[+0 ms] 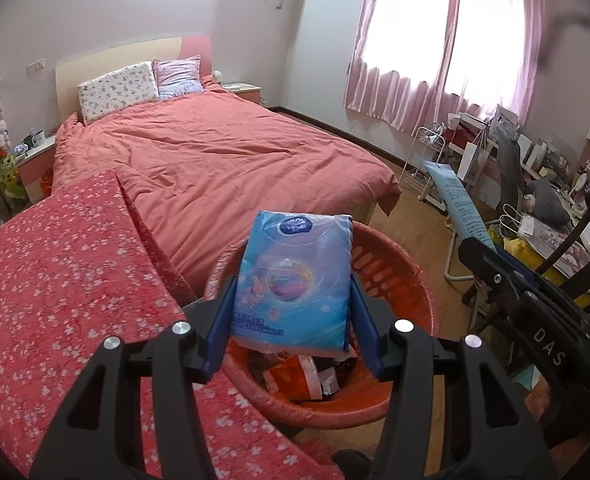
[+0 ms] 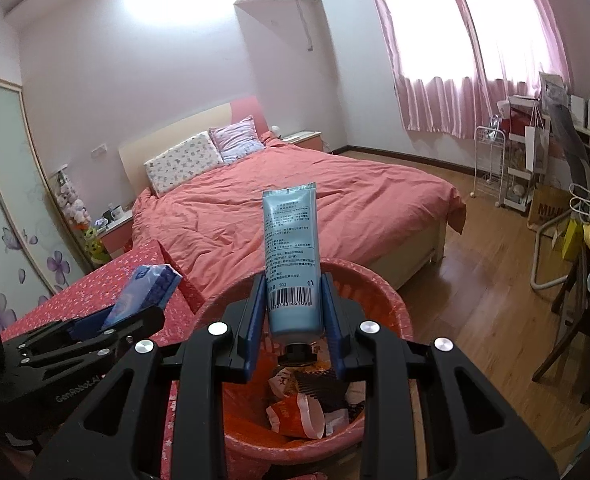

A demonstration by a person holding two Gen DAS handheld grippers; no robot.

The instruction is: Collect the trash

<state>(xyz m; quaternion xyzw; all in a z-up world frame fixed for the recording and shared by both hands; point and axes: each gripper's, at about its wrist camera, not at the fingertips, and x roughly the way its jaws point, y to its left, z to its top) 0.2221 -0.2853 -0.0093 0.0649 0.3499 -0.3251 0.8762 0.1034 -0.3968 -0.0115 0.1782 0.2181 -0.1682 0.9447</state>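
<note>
My left gripper [image 1: 293, 292] is shut on a blue tissue pack [image 1: 295, 276], held over the red basket [image 1: 411, 280] on the floor. In the right wrist view that same left gripper [image 2: 107, 320] shows at the left with the tissue pack [image 2: 147, 290] in it. The right gripper [image 2: 293, 304] is shut on a light blue tube [image 2: 293, 264], cap end toward the camera, above the red basket [image 2: 379, 300]. Crumpled wrappers and an orange paper cup [image 2: 295, 414] lie in the basket's bottom. The right gripper's black body [image 1: 535, 320] crosses the right side of the left wrist view.
A bench with a red flowered cover [image 1: 63, 280] stands left of the basket. Behind it is a bed with a salmon quilt [image 1: 215, 152]. A cluttered desk, a dark chair [image 2: 575, 320] and a white wire rack [image 2: 491, 164] line the right side. Wooden floor [image 2: 475, 272] lies between.
</note>
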